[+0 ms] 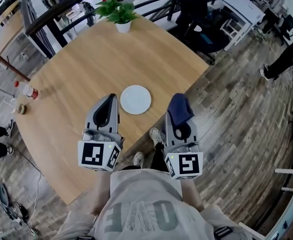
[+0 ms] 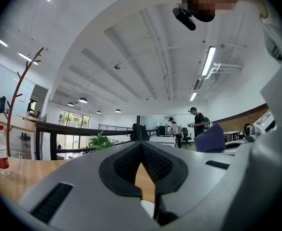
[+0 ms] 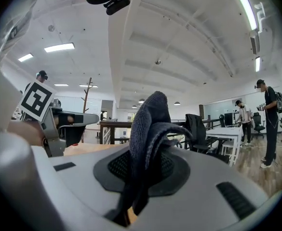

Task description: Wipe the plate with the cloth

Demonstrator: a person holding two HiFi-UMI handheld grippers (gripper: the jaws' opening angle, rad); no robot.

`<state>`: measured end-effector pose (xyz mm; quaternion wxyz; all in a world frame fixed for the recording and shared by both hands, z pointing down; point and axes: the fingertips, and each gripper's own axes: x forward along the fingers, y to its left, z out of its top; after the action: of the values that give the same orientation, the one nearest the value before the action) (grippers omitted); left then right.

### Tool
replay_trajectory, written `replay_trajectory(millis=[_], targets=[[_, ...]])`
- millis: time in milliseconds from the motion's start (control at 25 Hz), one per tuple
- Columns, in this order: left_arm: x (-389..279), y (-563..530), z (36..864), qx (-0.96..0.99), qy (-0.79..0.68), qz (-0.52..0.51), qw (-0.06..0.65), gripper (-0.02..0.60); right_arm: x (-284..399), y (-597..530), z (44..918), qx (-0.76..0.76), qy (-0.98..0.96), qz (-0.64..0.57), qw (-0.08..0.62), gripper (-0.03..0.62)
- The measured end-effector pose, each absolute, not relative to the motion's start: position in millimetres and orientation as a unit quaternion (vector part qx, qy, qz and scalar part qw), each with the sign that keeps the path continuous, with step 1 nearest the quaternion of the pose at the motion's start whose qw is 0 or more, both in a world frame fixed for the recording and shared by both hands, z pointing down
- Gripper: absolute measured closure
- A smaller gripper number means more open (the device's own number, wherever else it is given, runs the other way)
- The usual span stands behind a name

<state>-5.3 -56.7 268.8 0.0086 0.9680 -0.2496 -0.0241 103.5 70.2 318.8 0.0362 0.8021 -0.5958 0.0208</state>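
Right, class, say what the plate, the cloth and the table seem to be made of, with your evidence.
Plate: plain smooth white, likely glazed ceramic, possibly plastic. Cloth: dark blue textile, fine knit ribs visible. Table: pale wood or wood-look laminate, streaky grain, matt.

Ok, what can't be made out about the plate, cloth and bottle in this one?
- plate: dirt or wetness, too small in the head view; the left gripper blocks nearly all of it in its own view.
- cloth: lower end, hidden within the right gripper's jaws.
- bottle: label print, too small in both views.
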Motion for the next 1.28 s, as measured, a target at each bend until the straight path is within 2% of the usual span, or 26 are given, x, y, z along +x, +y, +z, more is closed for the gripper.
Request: replay_trajectory(millis=[200,640,1040,1120,1200,1280], targets=[[14.0,-94.9,276.2,0.952,-0.304,-0.015,0.031,0.575,131.9,20.9,319.0,0.761,-0.647,0.020,0.044,0.537],[76.7,-154.3,270.8,0.926,-0.375,-0.016,0.031,0.575,209.0,-64.4,309.7,0.694,-0.719,0.001,0.050,0.537],[85.0,-181.6,329.4,0.892,-0.438,0.043,0.100,0.574,239.4,-104.6,346.1,0.647,-0.757,0.046,0.074,0.537],[76.4,-186.0,350.8,0.882,-0.447,0.071,0.128,0.561,228.7,-112.0,350.1,0.629,-0.771,0.050,0.084,0.537],[66.6,-189.1,375.2,0.873,-0.445,0.094,0.178,0.468,216.5,-118.0,353.6,0.608,-0.786,0.053,0.098,0.537],[56.1,-188.2,408.5,0.856,-0.435,0.107,0.256,0.429,206.2,-122.5,358.9,0.591,-0.797,0.058,0.109,0.537]])
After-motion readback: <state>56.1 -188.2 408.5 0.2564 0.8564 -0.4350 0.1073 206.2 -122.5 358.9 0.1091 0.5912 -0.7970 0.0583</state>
